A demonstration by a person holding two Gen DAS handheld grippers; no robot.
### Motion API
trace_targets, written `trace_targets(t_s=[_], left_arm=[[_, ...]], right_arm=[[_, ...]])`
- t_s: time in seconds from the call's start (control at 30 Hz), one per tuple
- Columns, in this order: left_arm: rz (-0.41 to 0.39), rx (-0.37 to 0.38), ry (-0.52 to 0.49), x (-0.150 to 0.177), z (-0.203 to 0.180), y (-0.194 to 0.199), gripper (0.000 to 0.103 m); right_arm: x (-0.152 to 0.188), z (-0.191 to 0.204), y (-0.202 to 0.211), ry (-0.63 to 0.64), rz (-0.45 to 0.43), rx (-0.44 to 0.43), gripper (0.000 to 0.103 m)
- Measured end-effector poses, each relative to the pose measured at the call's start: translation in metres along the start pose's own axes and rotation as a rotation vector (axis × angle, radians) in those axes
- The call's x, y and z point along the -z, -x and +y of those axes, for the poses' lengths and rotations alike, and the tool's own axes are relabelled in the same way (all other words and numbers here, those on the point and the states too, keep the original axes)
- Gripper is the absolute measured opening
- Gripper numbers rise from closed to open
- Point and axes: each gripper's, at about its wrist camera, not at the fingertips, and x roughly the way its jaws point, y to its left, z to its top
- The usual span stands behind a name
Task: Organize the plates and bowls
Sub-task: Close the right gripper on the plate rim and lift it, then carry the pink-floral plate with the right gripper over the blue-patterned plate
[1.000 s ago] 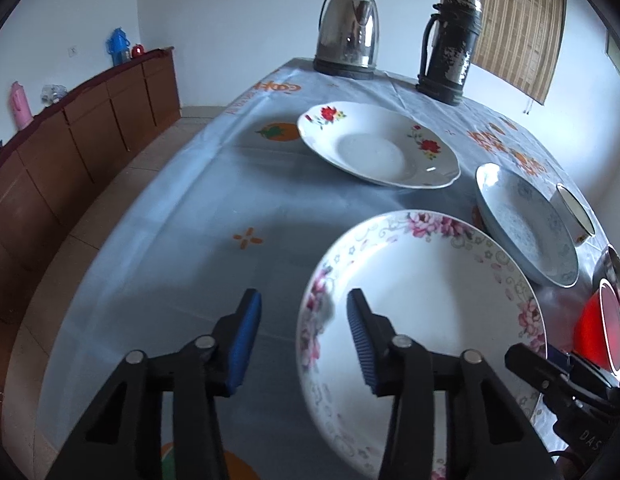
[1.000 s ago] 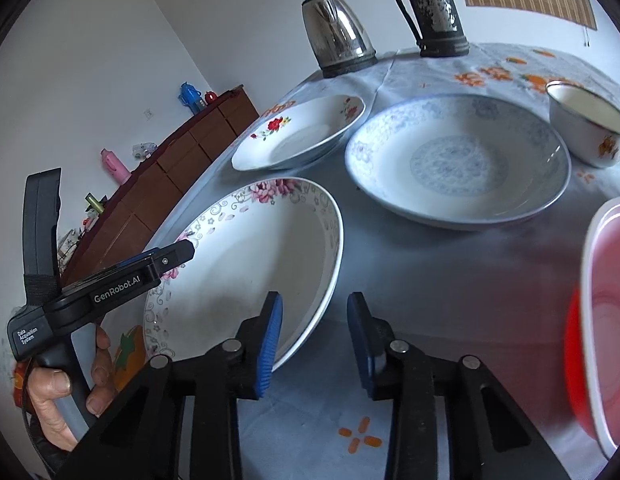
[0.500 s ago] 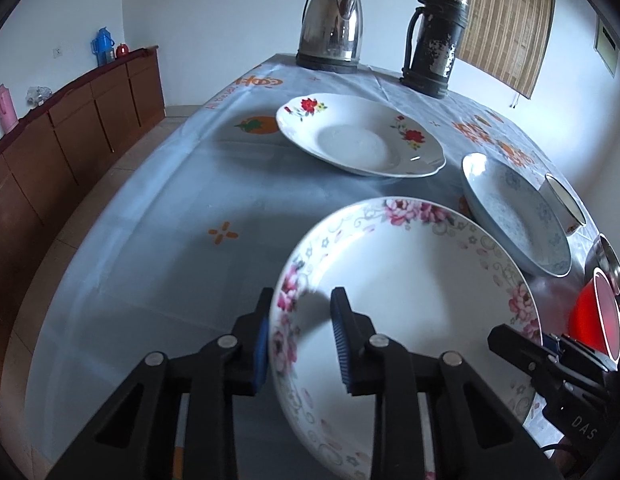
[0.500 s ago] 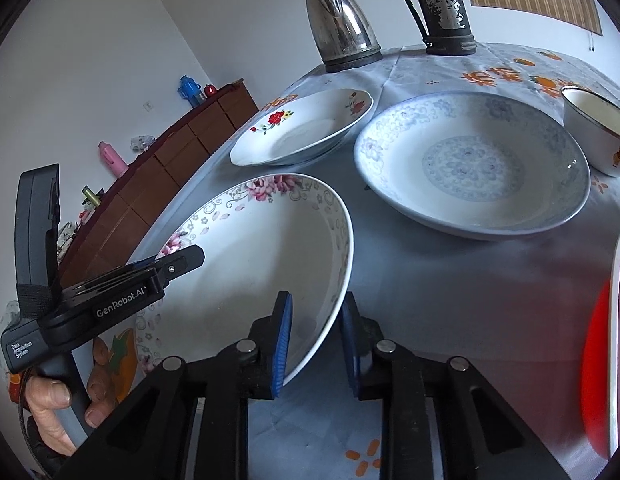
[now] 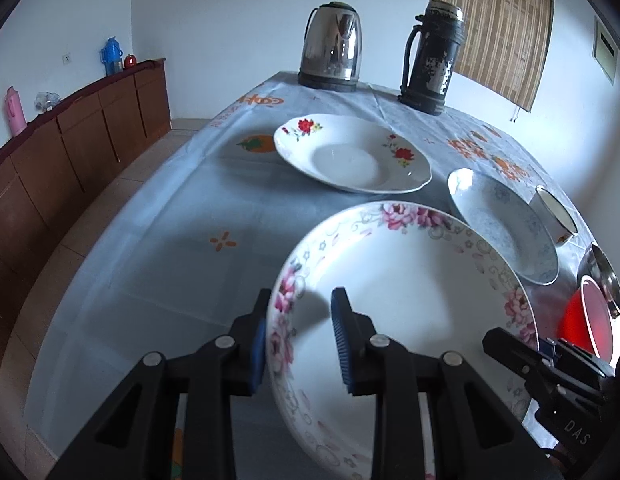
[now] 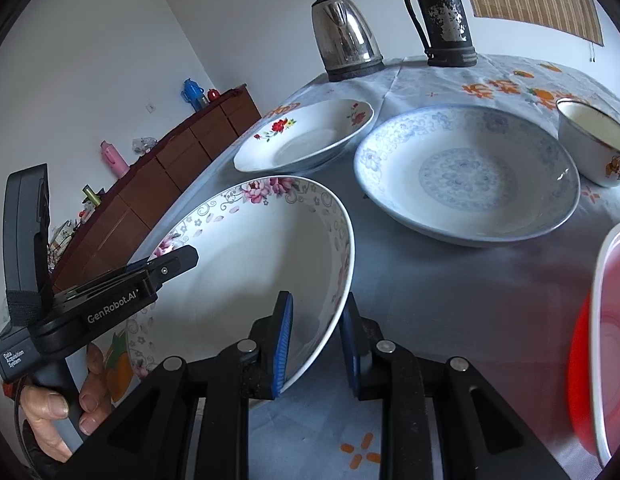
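Both my tongs pinch the pink-flowered plate [image 5: 410, 300] by opposite rims above the blue tablecloth [image 5: 158, 240]: my left gripper [image 5: 300, 336] one edge, my right gripper [image 6: 316, 344] the other, with the red-flowered plate [image 5: 350, 154] and blue-patterned plate [image 6: 466, 172] beyond.

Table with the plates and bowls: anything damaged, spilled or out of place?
No spills or broken dishes. Only the dark flask looks odd: its coating is badly flaked. The pink-flowered plate sits tilted, but only because both grippers have closed their jaws on its rim.
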Motion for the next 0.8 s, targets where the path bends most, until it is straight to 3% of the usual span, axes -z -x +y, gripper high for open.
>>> trace_targets(t_s=[0.33, 0.6, 0.8], left_arm=[[-0.059, 0.035, -0.06, -0.026, -0.04, 0.008, 0.027], [-0.065, 0.112, -0.114, -0.053, -0.087, -0.019, 0.027], [-0.041, 0.132, -0.148, -0.067, -0.118, -0.044, 0.027]], right_arm=[[-0.015, -0.024, 0.025, -0.057, -0.048, 0.024, 0.025], [-0.035, -0.06, 0.045, -0.113, -0.096, 0.118, 0.025], [-0.046, -0.087, 0.042, -0.166, -0.059, 0.174, 0.025]])
